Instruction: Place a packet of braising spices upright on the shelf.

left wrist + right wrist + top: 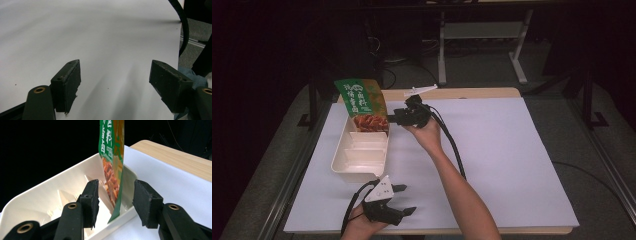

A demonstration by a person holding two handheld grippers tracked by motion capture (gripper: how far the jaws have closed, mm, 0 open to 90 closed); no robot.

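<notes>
A green food packet (362, 102) with a photo of red-brown food stands upright in the far compartment of a white divided tray (343, 167). My right gripper (391, 119) is at the packet's right edge and is open. In the right gripper view the packet (112, 167) rises between the two jaws, with a gap on each side and no pad touching it. Its bottom corner rests inside the tray (37, 192). My left gripper (407, 199) hovers near the table's front edge, open and empty, over the white sheet (100, 32).
A white sheet (512, 150) covers most of the wooden table (472, 93). A small white object (422, 90) lies at the table's back edge. The right gripper's black cable (452, 145) trails along the forearm. Dark floor and desk legs lie beyond.
</notes>
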